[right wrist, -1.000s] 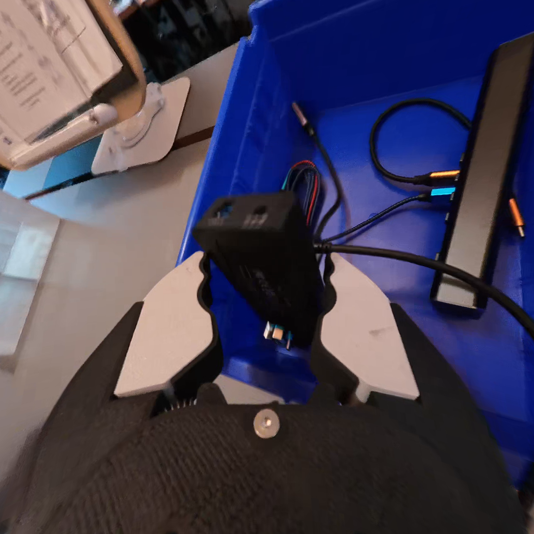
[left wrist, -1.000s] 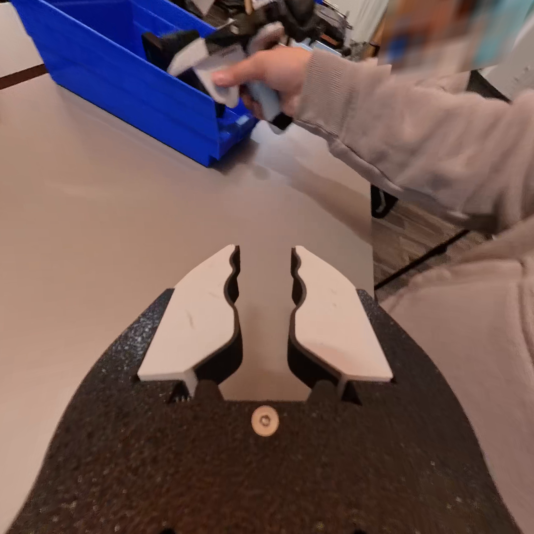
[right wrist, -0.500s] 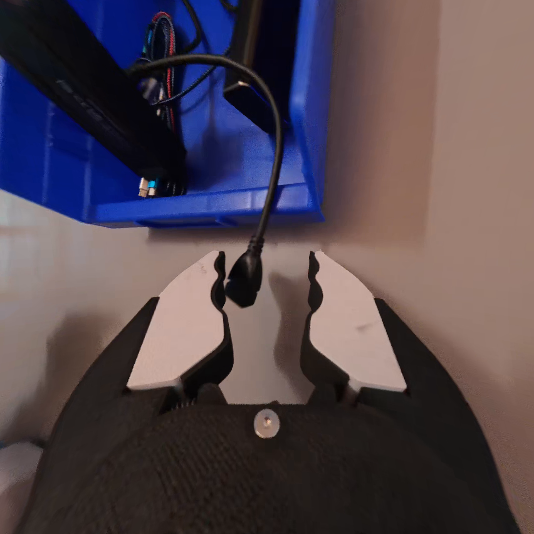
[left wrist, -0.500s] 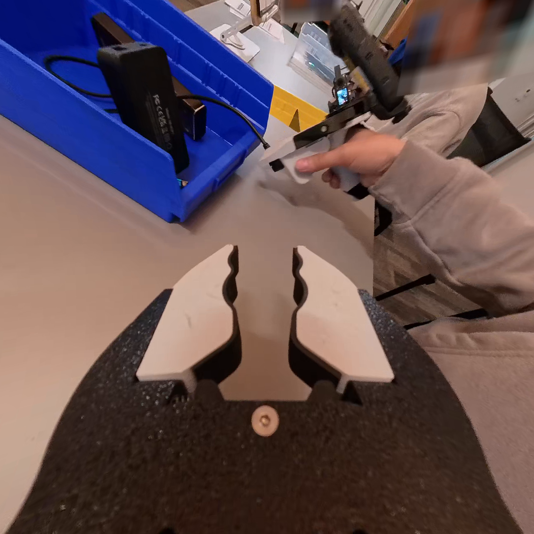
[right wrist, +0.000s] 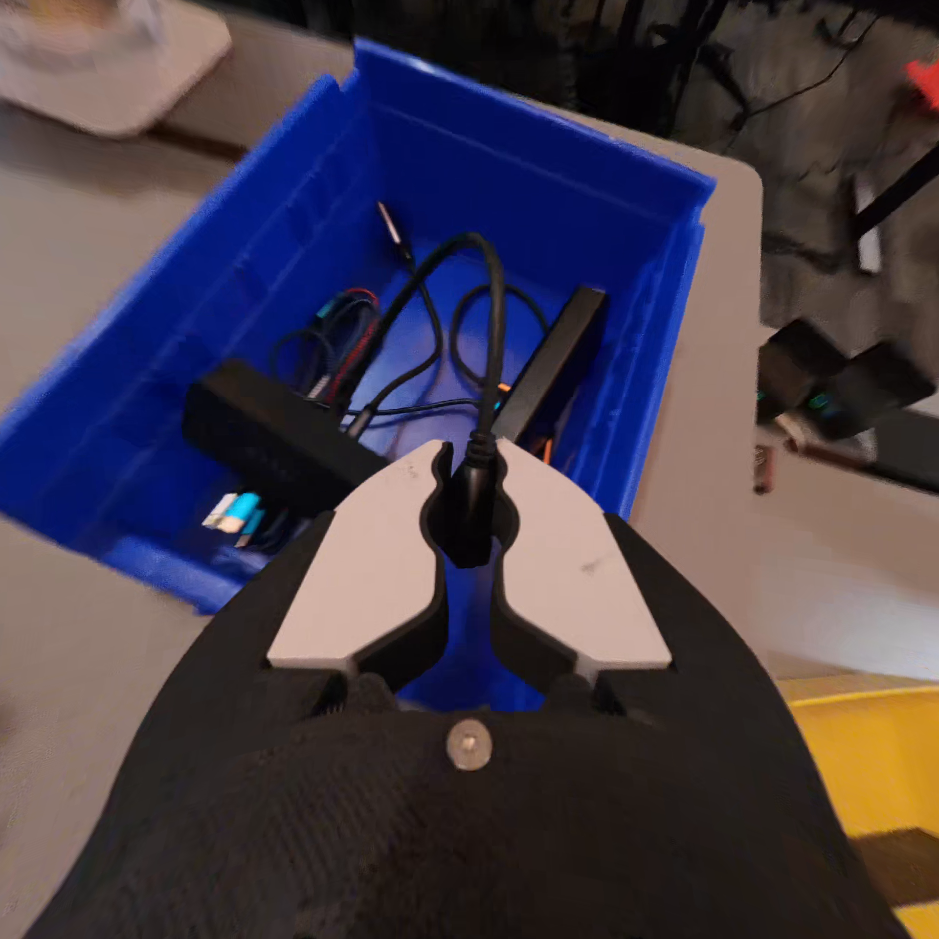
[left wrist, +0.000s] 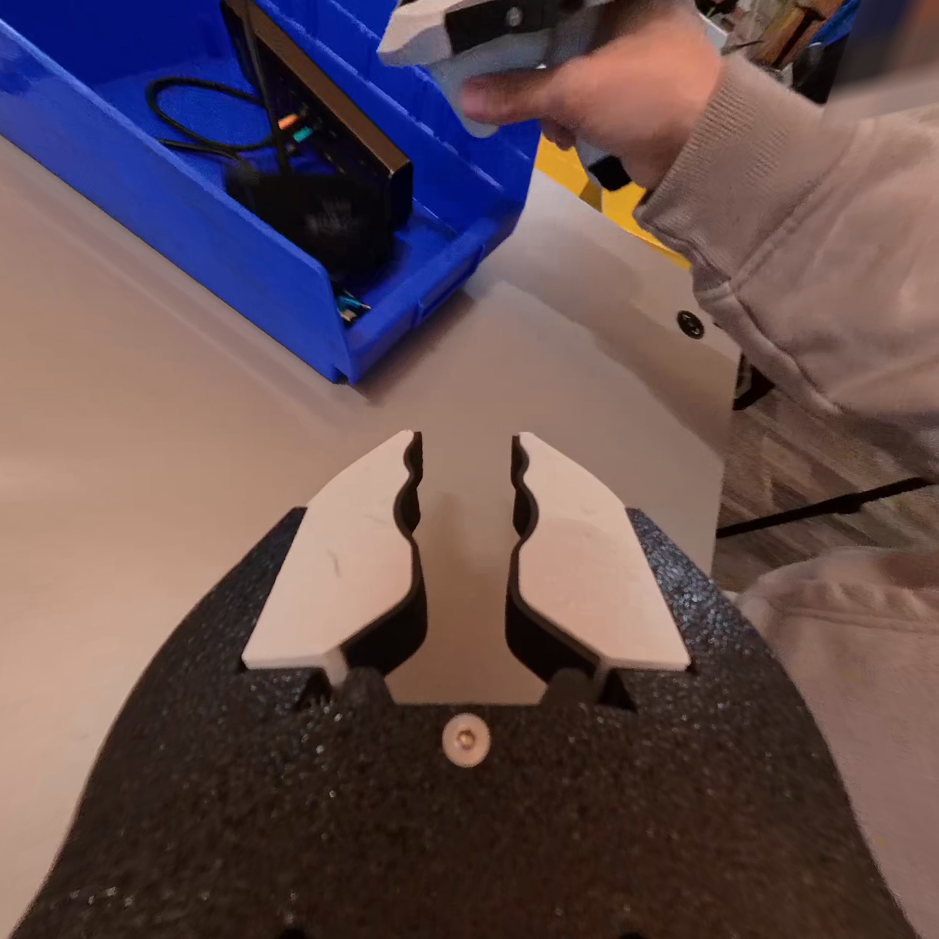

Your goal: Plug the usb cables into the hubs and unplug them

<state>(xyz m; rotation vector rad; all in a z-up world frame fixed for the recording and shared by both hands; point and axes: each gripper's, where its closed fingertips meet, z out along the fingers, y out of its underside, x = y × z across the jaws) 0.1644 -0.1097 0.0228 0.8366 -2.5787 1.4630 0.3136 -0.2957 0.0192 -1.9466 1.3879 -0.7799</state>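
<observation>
A blue bin (right wrist: 655, 315) on the grey table holds two black USB hubs and several cables. One hub (right wrist: 269, 442) lies at the bin's front left, with light blue plugs (right wrist: 233, 513) beside it. A long thin hub (right wrist: 549, 371) leans against the right wall. My right gripper (right wrist: 470, 452) is shut on the black plug (right wrist: 470, 508) of a thick black cable (right wrist: 495, 325) above the bin's front. My left gripper (left wrist: 466, 439) is open and empty over bare table, in front of the bin (left wrist: 203, 223). The right gripper's body (left wrist: 488, 30) shows above the bin there.
A person's hand and beige sleeve (left wrist: 792, 213) reach in from the right. The table edge (left wrist: 719, 488) and wooden floor are on the right. A yellow surface (right wrist: 874, 762) lies at the lower right. Dark equipment (right wrist: 838, 386) stands beyond the table.
My right gripper let go of the black hub, which dropped into the bin, then closed on the black cable plug and rose above the bin. My left gripper stayed open and shifted little.
</observation>
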